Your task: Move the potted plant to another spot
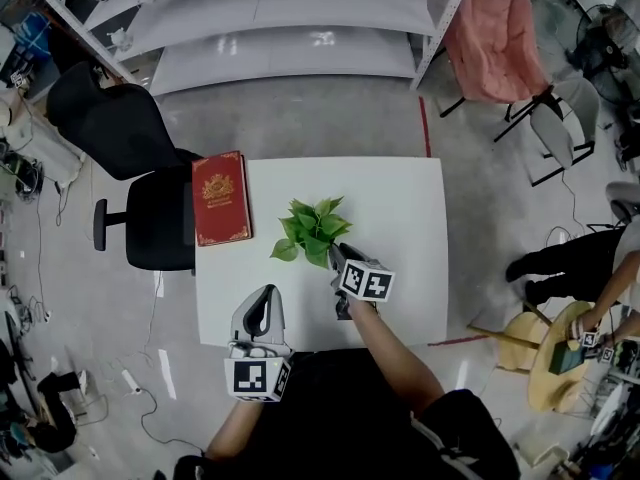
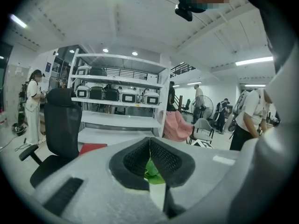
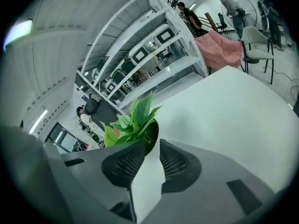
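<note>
Two hand-held grippers work over a white table (image 1: 400,208), which fills the middle of the head view. At its centre we find the potted plant (image 1: 310,230), its green leaves spread above a white pot. The right gripper (image 1: 337,255) reaches in from the lower right of the frame and meets the pot on its lower right side. In the right gripper view we see this gripper (image 3: 152,146) grasping the potted plant (image 3: 133,118): the white wall of the pot stands between the two dark ribbed pads, with the dark mouth of the pot and the leaves just above them. We cannot tell whether the pot rests on the table (image 3: 233,111) or hangs just clear of it. The left gripper (image 1: 266,293) lies low and left of the plant, near the table's lower edge and apart from the pot. In the left gripper view its jaws (image 2: 149,141) are clenched, tips touching, with nothing between them; a green leaf (image 2: 152,169) shows through the narrow gap below the tips. A red book (image 1: 220,198) lies flat along the table's left edge, well apart from the plant. A black office chair (image 1: 130,168) stands to the left of the table, pale shelving (image 1: 280,18) crosses the top of the frame, and a pink cloth (image 1: 490,38) drapes a chair at the upper right.
</note>
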A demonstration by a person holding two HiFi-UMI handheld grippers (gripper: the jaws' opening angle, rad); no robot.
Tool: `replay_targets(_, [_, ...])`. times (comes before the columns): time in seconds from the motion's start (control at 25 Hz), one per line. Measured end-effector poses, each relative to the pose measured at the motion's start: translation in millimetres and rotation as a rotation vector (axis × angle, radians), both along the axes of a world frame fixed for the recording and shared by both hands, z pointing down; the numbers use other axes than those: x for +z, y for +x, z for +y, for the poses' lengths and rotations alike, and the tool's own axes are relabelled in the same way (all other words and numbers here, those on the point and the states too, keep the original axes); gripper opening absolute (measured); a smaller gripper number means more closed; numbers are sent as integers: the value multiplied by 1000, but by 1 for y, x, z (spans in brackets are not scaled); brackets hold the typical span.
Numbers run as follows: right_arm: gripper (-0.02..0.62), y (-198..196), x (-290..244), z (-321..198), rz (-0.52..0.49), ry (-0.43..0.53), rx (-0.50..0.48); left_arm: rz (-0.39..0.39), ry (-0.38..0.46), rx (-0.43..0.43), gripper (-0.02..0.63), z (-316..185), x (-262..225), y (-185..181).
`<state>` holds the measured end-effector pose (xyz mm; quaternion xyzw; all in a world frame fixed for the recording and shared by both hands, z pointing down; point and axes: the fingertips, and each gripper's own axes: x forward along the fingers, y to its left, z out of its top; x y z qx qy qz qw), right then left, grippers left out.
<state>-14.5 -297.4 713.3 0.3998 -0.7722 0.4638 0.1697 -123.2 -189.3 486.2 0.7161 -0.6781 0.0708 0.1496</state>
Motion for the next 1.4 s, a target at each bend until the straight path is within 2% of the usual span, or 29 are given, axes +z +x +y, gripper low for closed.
replay_targets(0.32, [80, -11, 17, -12, 1, -39, -9, 6, -34, -11, 17, -9, 13, -3])
replay_targets(0.88, [78, -14, 29, -15, 33, -83, -1, 16, -44, -18, 17, -6, 19, -10])
replay_targets(1.4, [34, 4, 26, -4, 90, -79, 29, 30, -28, 17, 17, 1, 16, -7])
